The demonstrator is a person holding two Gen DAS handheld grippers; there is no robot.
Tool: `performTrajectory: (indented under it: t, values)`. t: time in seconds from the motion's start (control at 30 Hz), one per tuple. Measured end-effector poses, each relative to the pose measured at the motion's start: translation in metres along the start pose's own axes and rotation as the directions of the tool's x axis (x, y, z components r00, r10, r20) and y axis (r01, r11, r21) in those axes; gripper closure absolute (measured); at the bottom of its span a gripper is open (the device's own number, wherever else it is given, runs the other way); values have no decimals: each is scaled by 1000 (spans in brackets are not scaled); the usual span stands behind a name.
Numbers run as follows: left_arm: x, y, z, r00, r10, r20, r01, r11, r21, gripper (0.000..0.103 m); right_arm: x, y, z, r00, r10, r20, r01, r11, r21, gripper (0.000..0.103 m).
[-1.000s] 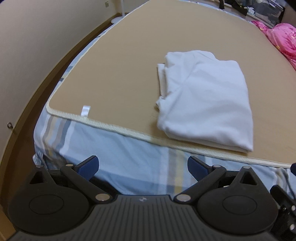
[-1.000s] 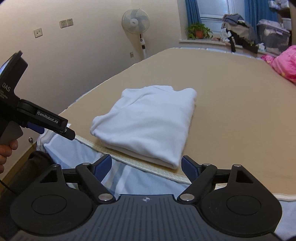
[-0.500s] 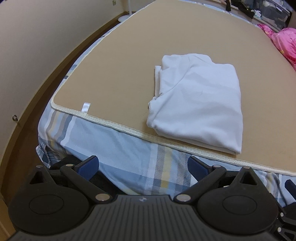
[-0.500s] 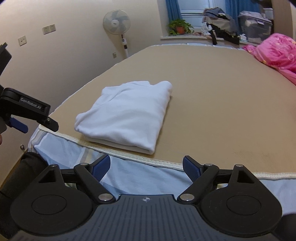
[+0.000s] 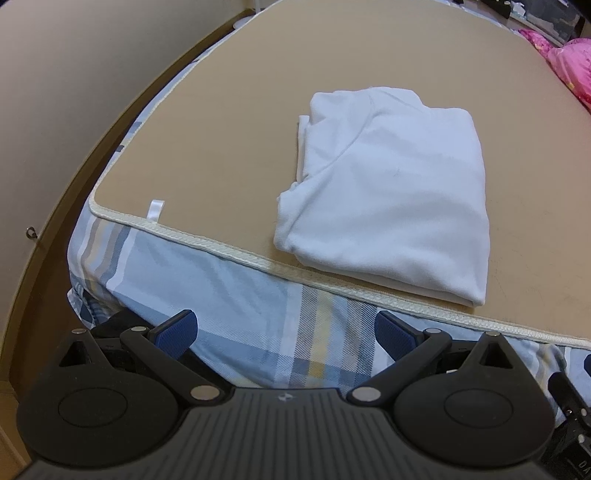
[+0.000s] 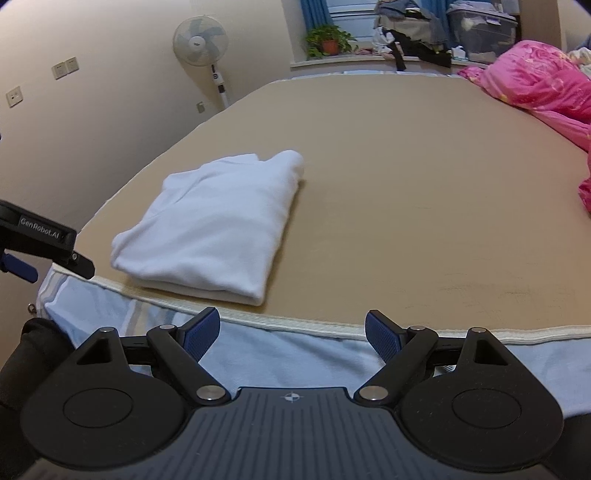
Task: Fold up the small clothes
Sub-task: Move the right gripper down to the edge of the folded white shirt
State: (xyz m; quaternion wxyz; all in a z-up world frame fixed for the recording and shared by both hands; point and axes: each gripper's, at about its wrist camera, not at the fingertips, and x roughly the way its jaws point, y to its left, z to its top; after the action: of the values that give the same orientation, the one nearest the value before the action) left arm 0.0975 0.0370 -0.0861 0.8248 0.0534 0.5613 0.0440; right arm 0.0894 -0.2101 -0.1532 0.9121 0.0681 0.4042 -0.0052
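A white garment (image 5: 391,199) lies folded into a neat rectangle on the tan mat (image 5: 229,122) near the bed's front edge; the right wrist view shows the same garment (image 6: 214,225) on the mat (image 6: 406,192). My left gripper (image 5: 284,332) stands open over the plaid sheet, short of the garment and holding nothing. My right gripper (image 6: 291,332) is open too, below the mat's edge, with nothing between its blue pads. The left gripper's body (image 6: 40,236) shows at the left border of the right wrist view.
A pink quilt (image 6: 543,88) is bunched at the right side of the bed. A standing fan (image 6: 201,44), a potted plant (image 6: 328,40) and piled bags and a bin (image 6: 480,33) line the far wall. The plaid sheet (image 5: 240,295) hangs over the front edge.
Both grippers have drawn back from the bed, so the folded garment sits farther away and more sheet shows. The right view has swung rightward. The garment has not moved.
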Motion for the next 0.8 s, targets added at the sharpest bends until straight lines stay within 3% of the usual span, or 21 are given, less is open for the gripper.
performTrajectory:
  t: [0.27, 0.43, 0.67, 0.8]
  values:
    - [25, -11, 10, 999, -37, -19, 37, 999, -33, 1, 21, -15, 13, 1000, -12, -27, 13, 1000, 16, 15]
    - [50, -11, 19, 992, -114, -58, 109, 990, -88, 1, 41, -30, 30, 998, 43, -48, -40, 997, 65, 12]
    - [85, -16, 27, 990, -126, -63, 120, 989, -88, 1, 96, -61, 83, 983, 163, -78, -148, 974, 172, 6]
    - [105, -3, 30, 982, -176, -75, 162, 974, -161, 1, 149, -70, 123, 971, 210, -112, -181, 958, 223, 6]
